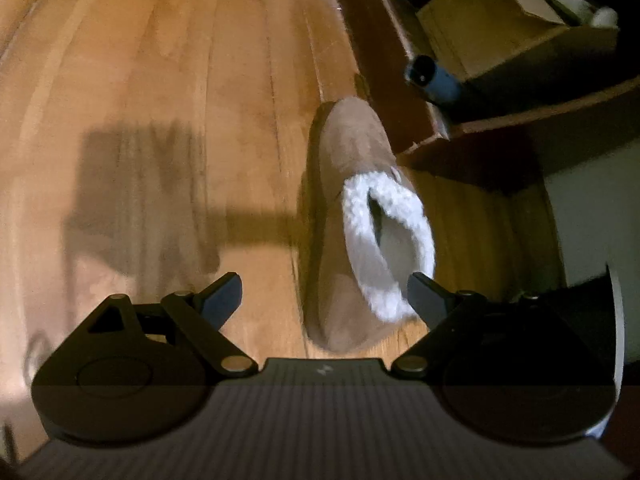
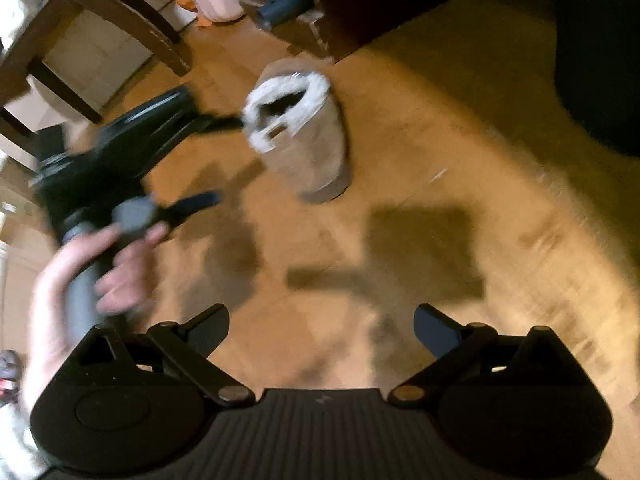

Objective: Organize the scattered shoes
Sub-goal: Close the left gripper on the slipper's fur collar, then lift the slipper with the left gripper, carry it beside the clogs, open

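Left wrist view shows a tan slipper (image 1: 352, 216) with a white fleece lining lying on the wooden floor (image 1: 160, 80), its toe toward a cardboard box (image 1: 500, 28) and a dark piece of furniture beside it. The left claw (image 1: 324, 292) is spread wide just over the heel end; one finger (image 1: 424, 292) sits against the fleece cuff, the other is off to the side, so nothing is pinched. In the right wrist view the same slipper (image 2: 304, 132) appears alone on the floor, with the left claw (image 2: 212, 160) reaching it, held by a hand (image 2: 104, 264). The right claw (image 2: 320, 328) is also spread and empty, well apart from the slipper. No second shoe or tidy row shows in either view, so the slipper looks yet to be put in place; how many remain cannot be told.
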Tool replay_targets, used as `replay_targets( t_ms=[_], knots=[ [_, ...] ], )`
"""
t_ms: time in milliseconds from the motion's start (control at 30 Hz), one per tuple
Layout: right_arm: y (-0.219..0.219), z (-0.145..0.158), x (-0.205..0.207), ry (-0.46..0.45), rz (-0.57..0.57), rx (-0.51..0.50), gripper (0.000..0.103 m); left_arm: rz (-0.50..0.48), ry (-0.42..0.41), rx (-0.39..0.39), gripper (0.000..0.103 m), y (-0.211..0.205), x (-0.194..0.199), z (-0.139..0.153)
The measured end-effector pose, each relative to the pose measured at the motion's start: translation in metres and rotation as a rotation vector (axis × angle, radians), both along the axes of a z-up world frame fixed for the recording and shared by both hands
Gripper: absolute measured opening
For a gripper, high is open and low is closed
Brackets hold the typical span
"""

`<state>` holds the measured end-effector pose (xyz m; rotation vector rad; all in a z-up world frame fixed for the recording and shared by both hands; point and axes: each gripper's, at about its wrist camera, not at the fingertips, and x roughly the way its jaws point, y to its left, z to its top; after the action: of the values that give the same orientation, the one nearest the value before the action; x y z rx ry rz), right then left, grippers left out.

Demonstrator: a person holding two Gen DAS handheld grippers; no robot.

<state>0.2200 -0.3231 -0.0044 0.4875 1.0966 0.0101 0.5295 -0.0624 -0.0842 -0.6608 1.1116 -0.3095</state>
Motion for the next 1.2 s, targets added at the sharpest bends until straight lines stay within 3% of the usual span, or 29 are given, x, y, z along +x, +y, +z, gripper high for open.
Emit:
replay_targets(
  t_ms=[33, 67, 133, 200, 233, 267, 433, 733, 900, 1100, 1200],
  knots=[
    [0.004, 0.002, -0.003, -0.009, 0.002, -0.029, 0.099, -0.002, 0.007, -0.003, 0.1, -0.003, -0.001, -0.001],
    [0.014, 0.007, -0.008, -0.032, 0.012, -0.12, 0.099, -0.004, 0.015, -0.005, 0.103, -0.006, -0.002, -0.002],
    [0.026, 0.015, -0.013, -0.057, 0.03, -0.248, 0.099, -0.007, 0.029, -0.01, 0.103, -0.011, -0.003, -0.003],
    [0.031, 0.025, -0.016, -0.07, 0.054, -0.314, 0.099, -0.011, 0.044, -0.015, 0.08, -0.017, -0.005, -0.005],
    [0.03, 0.028, -0.018, -0.072, 0.054, -0.304, 0.099, -0.012, 0.051, -0.018, 0.048, -0.02, -0.005, -0.006],
    [0.026, 0.035, -0.023, -0.071, 0.045, -0.277, 0.099, -0.014, 0.059, -0.021, 0.033, -0.023, -0.006, -0.007],
    [0.0, 0.054, -0.039, -0.044, -0.056, -0.171, 0.099, -0.021, 0.107, -0.058, 0.017, -0.024, -0.023, -0.001],
    [-0.025, 0.09, -0.088, -0.067, -0.153, -0.125, 0.1, -0.024, 0.242, -0.219, 0.014, 0.024, -0.106, 0.044],
    [-0.034, 0.109, -0.131, -0.073, -0.173, 0.022, 0.1, -0.026, 0.317, -0.308, 0.013, 0.051, -0.151, 0.069],
    [-0.036, 0.13, -0.196, -0.096, -0.171, 0.083, 0.102, -0.088, 0.308, -0.321, 0.013, 0.066, -0.216, 0.098],
    [-0.038, 0.126, -0.23, -0.096, -0.183, 0.102, 0.102, -0.155, 0.293, -0.275, 0.013, 0.063, -0.251, 0.111]
  ],
)
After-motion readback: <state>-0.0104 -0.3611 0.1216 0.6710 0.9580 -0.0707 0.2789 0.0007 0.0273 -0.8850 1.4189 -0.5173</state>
